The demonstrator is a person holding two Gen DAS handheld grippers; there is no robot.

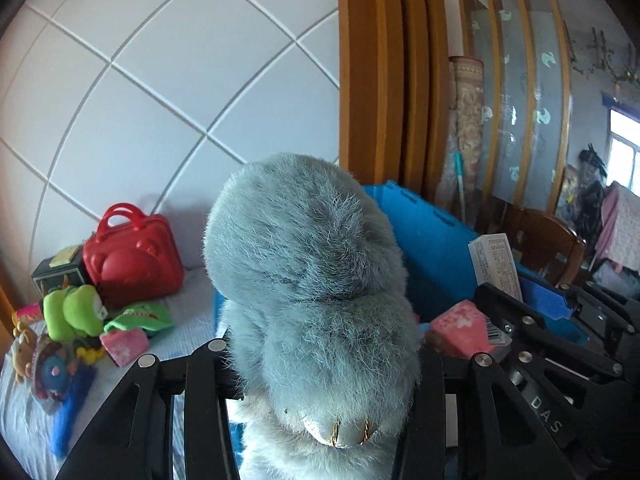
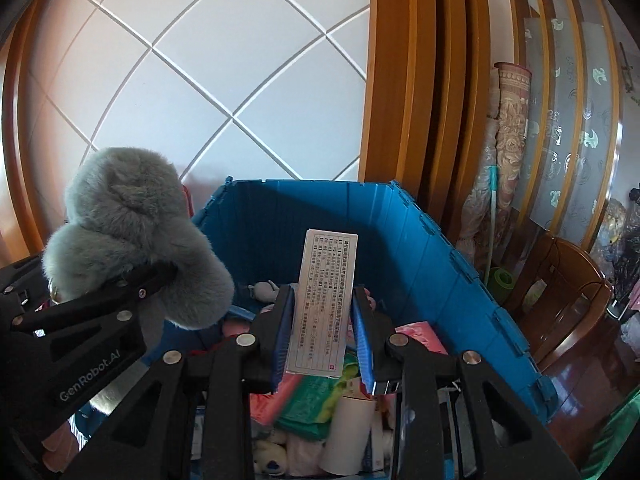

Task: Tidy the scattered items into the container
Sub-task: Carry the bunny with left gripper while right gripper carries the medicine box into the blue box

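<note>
The jaws of the left gripper (image 1: 324,364) are clamped on a grey plush toy (image 1: 316,280), which fills the centre of the left wrist view; those of the right gripper (image 2: 323,332) are closed on a white printed carton (image 2: 322,304), held upright at the centre of the right wrist view. Both items are held over the blue crate (image 2: 420,240), whose folding plastic walls occupy the middle and right of that view. In the right wrist view the same plush is seen at centre left, just beside the crate's left wall.

The plush is judged light, soft and highly compressible: its long fur is squeezed between the pads, and the bulk bulges above them, so a grip around the narrow middle is judged secure, though sagging is to be expected. The carton is thin, stiff cardboard with flat faces and sharp edges; it is judged light and easily crushed, and is best taken across its narrow sides, as it is held here.

Inside the crate, a pink packet (image 2: 420,334), a green pouch (image 2: 316,404) and a white cylinder (image 2: 348,432) are already lying in a heap. At the lower left of the left wrist view, a glossy red toy case (image 1: 132,256), a green plush (image 1: 72,312) and other small toys remain on a pale cloth (image 1: 188,320).
</note>
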